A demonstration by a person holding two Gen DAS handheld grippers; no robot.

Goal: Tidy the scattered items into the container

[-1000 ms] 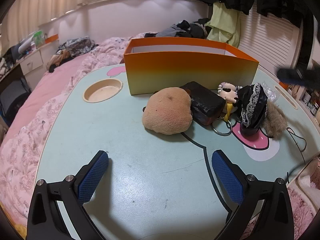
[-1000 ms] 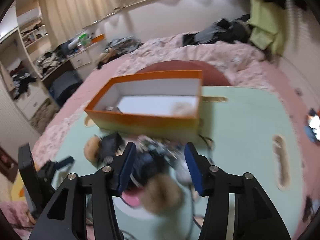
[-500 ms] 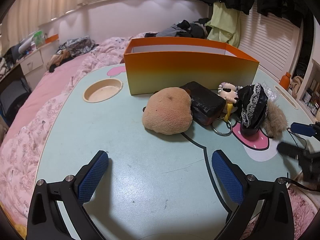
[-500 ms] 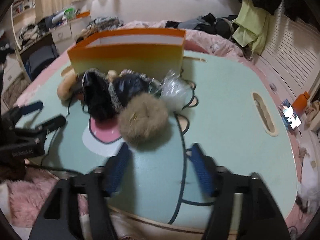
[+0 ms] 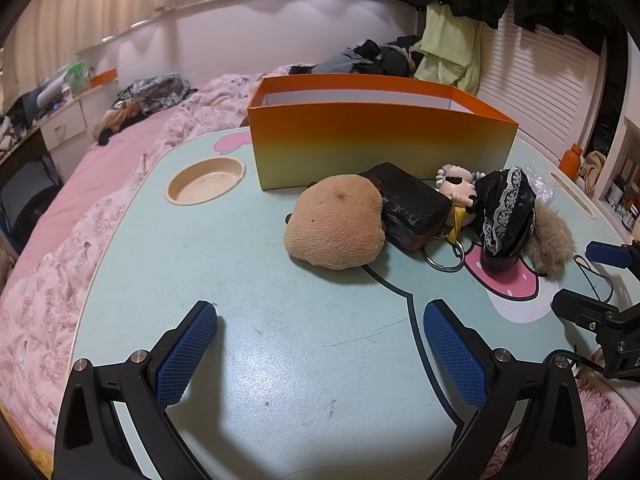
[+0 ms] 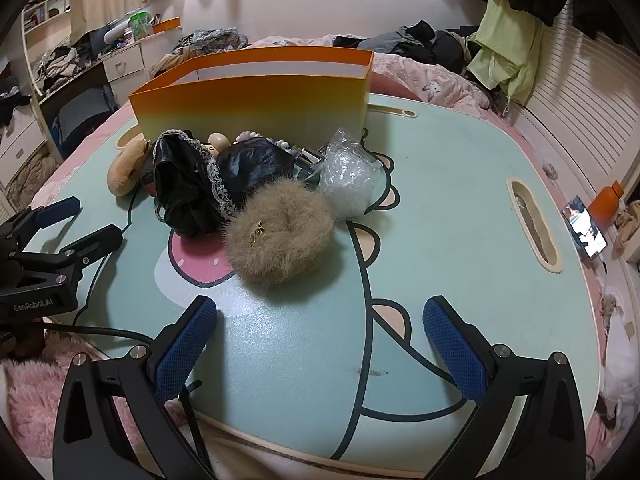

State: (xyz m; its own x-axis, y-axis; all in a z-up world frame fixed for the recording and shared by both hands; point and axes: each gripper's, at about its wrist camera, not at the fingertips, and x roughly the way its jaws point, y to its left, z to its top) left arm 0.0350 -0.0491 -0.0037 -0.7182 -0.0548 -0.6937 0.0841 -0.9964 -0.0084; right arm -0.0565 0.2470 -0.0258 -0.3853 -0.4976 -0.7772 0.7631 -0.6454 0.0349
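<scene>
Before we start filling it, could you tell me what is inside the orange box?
Only the white inner walls of the orange box show; its floor is hidden by the front wall, so I cannot tell what is inside.

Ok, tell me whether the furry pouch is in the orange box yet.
Out. The furry pouch lies on the table, in front of the orange box.
</scene>
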